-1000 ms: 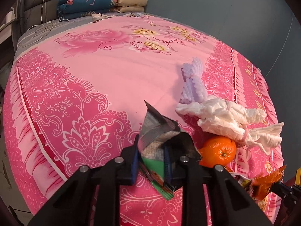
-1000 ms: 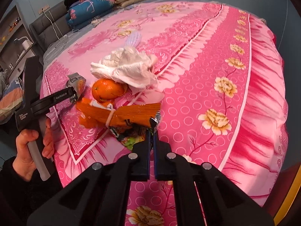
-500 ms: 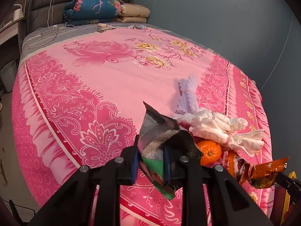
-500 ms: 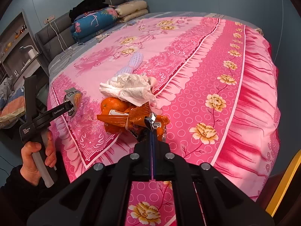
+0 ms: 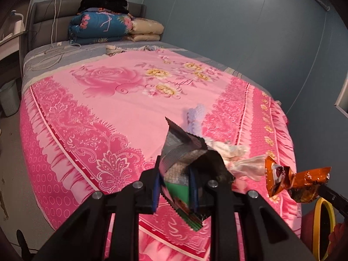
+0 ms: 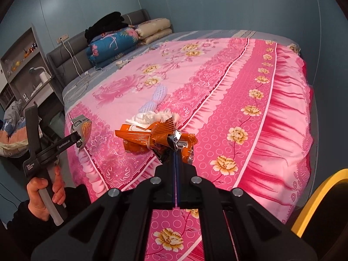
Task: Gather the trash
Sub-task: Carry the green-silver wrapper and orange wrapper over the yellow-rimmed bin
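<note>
I am holding a crumpled silver-and-green wrapper [image 5: 180,163] in the left gripper [image 5: 174,192]; its blue-padded fingers [image 5: 156,190] are pinching the wrapper from both sides, and the wrapper is sticking up above them, clear of the bedspread [image 5: 121,108]. In the right wrist view the same gripper [image 6: 80,138] is showing at the left, with a hand [image 6: 44,192] wrapping around its handle.

I am gripping an orange snack wrapper [image 6: 152,138] in the right gripper [image 6: 175,152]; the fingers are pressed almost together, pinching the foil edge between them. The wrapper is hanging in the air above the near edge of the bed. From the left wrist view it [image 5: 291,181] is appearing at the right, above a yellow-rimmed bin [image 5: 324,221] standing beside the bed.

On the bedspread, a bundle of crumpled white tissue [image 6: 152,116] is lying just behind the orange wrapper, with a pale lilac foam net [image 6: 155,99] lying beyond it and touching it. Folded quilts [image 6: 113,43] are sitting stacked at the headboard [image 6: 65,56]. A white waste basket [image 5: 9,97] is standing on the floor at the far left.
</note>
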Motion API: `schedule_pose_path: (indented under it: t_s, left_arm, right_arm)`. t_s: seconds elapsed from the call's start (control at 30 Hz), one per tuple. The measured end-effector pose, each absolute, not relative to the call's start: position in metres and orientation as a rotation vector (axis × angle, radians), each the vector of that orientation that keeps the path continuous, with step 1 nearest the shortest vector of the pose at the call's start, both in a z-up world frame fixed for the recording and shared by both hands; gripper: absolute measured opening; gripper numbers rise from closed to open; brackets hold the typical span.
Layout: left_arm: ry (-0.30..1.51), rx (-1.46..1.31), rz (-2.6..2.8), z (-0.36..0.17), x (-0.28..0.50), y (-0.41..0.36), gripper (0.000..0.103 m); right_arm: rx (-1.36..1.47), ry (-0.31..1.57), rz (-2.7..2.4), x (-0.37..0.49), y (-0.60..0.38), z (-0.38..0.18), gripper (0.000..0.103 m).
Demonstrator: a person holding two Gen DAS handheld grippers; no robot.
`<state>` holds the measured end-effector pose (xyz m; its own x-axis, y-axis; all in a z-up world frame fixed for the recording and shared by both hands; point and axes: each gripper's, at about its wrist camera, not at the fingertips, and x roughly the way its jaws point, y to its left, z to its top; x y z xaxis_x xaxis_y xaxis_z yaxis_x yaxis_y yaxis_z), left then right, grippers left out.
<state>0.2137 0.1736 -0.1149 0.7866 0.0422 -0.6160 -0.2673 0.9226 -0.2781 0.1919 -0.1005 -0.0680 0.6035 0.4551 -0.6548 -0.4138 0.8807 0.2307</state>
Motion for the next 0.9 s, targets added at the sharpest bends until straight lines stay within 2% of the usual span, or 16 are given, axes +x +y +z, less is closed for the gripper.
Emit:
schedule_pose_path:
  t_s: [0.63, 0.9]
  left_arm:
    - [0.519, -0.274, -0.027, -0.027, 0.188, 0.080, 0.021]
    - [0.507, -0.235, -0.134, -0.007, 0.182, 0.038, 0.021]
  right_arm:
    - [0.165, 0.570, 0.433, 0.151, -0.198, 0.004, 0.000]
    - [0.191, 0.481, 0.387, 0.130, -0.233, 0.028, 0.001]
